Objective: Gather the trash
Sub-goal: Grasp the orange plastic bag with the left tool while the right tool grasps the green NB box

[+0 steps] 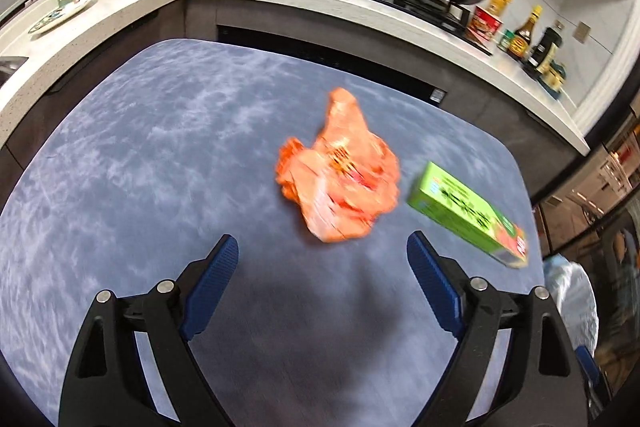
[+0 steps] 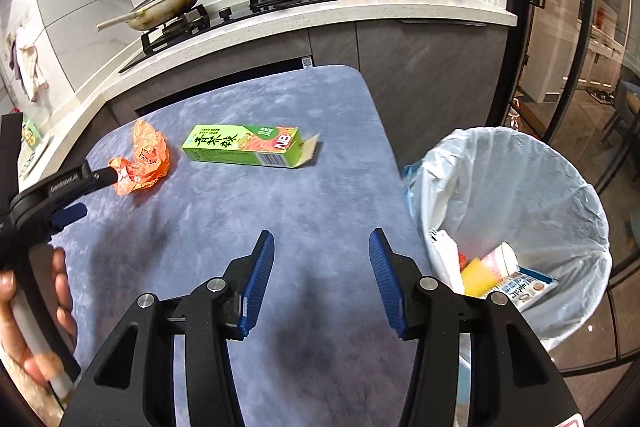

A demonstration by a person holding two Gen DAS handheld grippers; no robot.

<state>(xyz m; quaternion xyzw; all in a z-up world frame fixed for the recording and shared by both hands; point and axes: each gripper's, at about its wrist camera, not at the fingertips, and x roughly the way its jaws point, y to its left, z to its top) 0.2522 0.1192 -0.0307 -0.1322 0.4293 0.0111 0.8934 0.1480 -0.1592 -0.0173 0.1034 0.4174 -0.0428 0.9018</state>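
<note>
Trash, an orange wrapper (image 1: 340,167) and a green carton (image 1: 466,213), is seen mid-frame; left gripper (image 1: 322,259) and right gripper (image 2: 322,251) are held released, nothing between their pads.

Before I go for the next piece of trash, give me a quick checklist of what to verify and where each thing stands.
1. Left tool open with nothing between the fingers: ok.
2. Orange wrapper free on the blue table, just ahead of the left tool: ok.
3. Green box lying flat, one end flap open, apart from the wrapper: ok.
4. Right tool free to take the box: ok, open and holding nothing.
5. Bin beside the table, bag open, room left above the trash inside: ok.
6. Left tool touching the wrapper: cannot tell; the right wrist view overlaps them.
</note>
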